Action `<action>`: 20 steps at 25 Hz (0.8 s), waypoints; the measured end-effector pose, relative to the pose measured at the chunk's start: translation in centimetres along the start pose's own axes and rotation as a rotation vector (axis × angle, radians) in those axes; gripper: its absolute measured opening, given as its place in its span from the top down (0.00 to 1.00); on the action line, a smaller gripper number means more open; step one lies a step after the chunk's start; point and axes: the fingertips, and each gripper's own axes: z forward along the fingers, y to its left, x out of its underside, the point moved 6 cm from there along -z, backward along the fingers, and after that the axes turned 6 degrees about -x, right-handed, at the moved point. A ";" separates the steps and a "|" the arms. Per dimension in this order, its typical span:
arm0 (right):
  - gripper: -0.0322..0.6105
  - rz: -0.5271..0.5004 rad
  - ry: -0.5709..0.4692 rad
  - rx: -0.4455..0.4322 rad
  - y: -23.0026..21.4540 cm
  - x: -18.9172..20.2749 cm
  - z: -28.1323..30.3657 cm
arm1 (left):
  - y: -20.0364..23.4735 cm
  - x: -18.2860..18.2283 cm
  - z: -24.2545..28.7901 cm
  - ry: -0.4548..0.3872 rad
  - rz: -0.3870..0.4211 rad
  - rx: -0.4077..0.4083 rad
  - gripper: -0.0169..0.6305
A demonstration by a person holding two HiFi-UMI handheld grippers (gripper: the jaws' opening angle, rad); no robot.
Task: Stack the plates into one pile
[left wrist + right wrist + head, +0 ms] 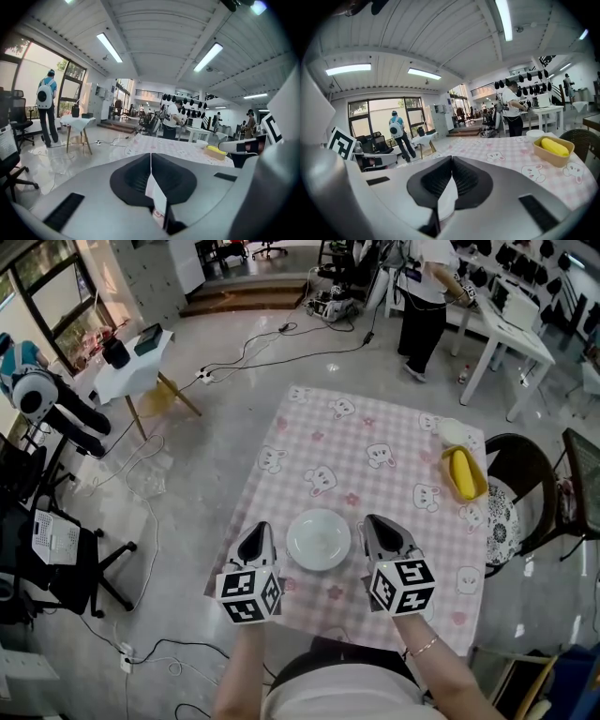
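Head view shows the plates (319,540) as 1 white pile on the table (375,418), close to its near edge, with bare pink checked cloth all round them. The left tool (260,529) stands just beside the pile on its left, near the table's left edge, and the right tool (373,521) just beside it on its right; neither touches the pile. The left gripper view and the right gripper view each show the jaws pressed together with nothing pinched between them.

The far half of the table lies open. At its right edge sit a yellow tray (463,474) and, just behind it, a white bowl (454,432). A chair (520,470) stands close against that right edge. Cables (141,465) trail over the floor to the left.
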 end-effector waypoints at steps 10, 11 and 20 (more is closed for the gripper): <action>0.95 -0.036 -0.120 -0.013 1.3 -2.4 -4.0 | 0.5 -2.0 -4.1 -0.116 0.014 0.008 0.94; 0.95 -0.050 -0.129 -0.010 1.5 -2.5 -4.4 | 0.5 -2.1 -4.4 -0.120 0.013 0.010 0.94; 0.95 -0.084 -0.165 0.016 2.1 -2.6 -6.6 | 0.1 -2.1 -5.7 -0.146 0.014 0.040 0.94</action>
